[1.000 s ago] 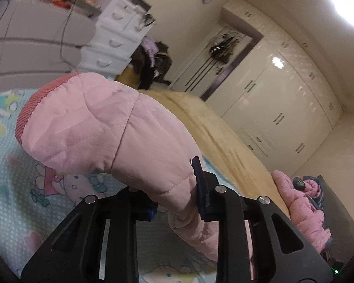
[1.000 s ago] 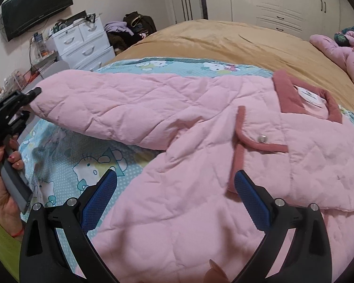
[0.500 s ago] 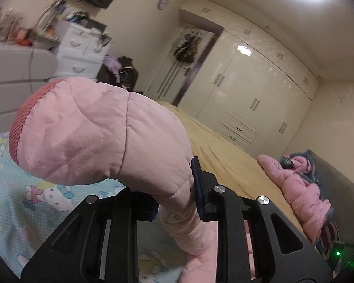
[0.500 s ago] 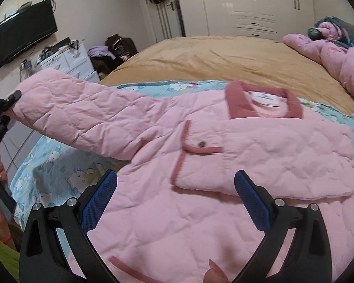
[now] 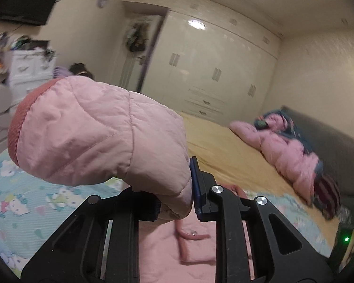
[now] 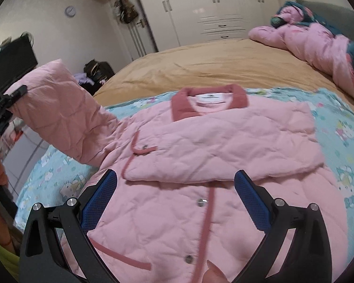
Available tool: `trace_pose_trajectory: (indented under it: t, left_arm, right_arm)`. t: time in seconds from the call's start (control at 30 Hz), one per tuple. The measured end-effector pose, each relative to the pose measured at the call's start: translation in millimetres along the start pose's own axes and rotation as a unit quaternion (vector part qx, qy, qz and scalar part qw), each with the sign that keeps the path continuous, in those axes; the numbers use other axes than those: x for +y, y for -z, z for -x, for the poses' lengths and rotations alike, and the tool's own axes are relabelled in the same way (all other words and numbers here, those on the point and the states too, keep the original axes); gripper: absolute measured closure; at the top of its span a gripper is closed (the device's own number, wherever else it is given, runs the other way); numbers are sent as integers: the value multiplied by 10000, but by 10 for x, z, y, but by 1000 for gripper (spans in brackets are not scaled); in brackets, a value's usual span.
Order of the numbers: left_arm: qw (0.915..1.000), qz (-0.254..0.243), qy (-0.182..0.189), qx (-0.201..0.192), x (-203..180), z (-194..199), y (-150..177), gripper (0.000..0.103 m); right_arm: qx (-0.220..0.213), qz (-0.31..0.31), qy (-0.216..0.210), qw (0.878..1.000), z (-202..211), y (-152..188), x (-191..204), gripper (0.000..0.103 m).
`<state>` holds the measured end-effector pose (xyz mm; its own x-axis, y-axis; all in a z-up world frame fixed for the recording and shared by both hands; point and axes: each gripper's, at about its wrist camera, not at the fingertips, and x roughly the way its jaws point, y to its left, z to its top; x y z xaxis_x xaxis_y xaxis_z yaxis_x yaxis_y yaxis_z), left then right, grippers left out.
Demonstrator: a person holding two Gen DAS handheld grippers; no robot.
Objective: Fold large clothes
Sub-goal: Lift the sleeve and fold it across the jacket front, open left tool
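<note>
Pink sleeve (image 5: 101,132) pinched between left fingers (image 5: 195,188); right fingers (image 6: 252,200) spread above jacket (image 6: 200,165).

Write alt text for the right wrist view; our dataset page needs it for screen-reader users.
A pink quilted jacket lies on a cartoon-print blanket, one sleeve folded across its chest. The right gripper hovers open above it, while the left gripper lifts the other sleeve at left.
</note>
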<state>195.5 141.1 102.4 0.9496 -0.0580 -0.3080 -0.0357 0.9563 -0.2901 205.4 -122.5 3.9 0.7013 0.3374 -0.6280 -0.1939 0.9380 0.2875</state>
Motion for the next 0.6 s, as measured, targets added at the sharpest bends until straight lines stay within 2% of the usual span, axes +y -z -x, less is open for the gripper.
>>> trace_pose_trajectory:
  t: [0.27, 0.4, 0.5, 0.6]
  left_arm:
    - [9944, -766, 468, 566, -915, -539, 396, 90]
    - [9844, -1240, 751, 994, -1342, -806, 769, 90]
    - [9749, -1279, 1045, 1494, -1535, -1051, 1067, 90]
    - [9663, -1448, 1058, 1847, -1706, -1239, 1355, 90]
  right_arm:
    - [-126, -686, 509, 9963, 204, 116, -843, 4]
    - [-237, -776, 827, 9933, 293, 162, -1130, 4]
    - [-318, -908, 847, 9917, 345, 210, -1323, 4]
    - [-294, -1048, 865, 9903, 354, 271, -1520, 4]
